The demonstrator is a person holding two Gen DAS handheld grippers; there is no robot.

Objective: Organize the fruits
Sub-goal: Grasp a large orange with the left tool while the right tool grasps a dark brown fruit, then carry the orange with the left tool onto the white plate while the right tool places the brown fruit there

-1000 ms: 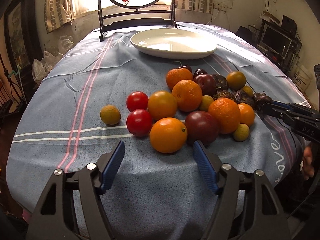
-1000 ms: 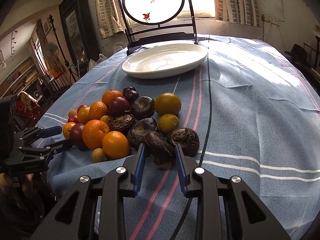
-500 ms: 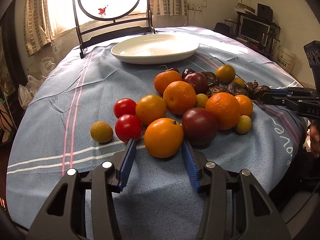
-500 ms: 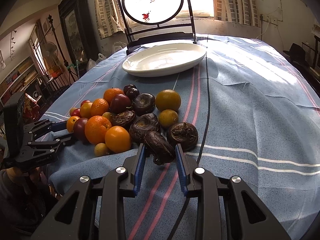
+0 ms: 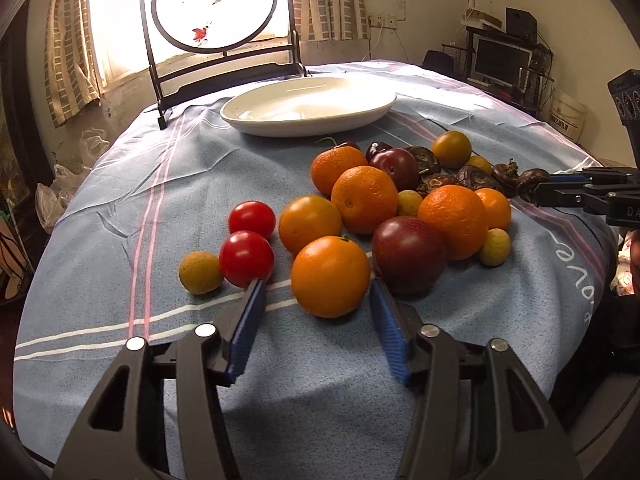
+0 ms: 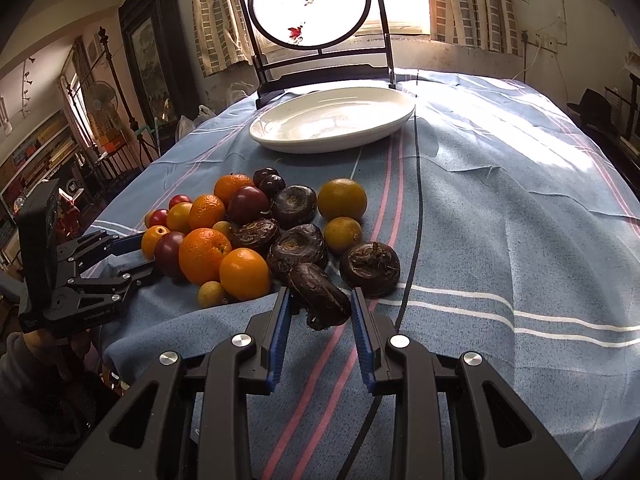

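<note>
Flanking an orange [image 5: 330, 276] at lower centre of the left view, the left gripper [image 5: 316, 292] has its jaws opening, pads not pressing the fruit. At lower centre of the right view, the right gripper [image 6: 318, 302] is clamped on a dark water chestnut [image 6: 320, 296]. Behind them, mid-frame, a heap of oranges, plums [image 5: 410, 254], red tomatoes [image 5: 246, 258] and more chestnuts lies on the blue striped cloth [image 6: 500, 220]. Farther up, near the top centre, sits a white plate [image 6: 332, 120], holding nothing, before a round bird screen [image 6: 312, 4].
</note>
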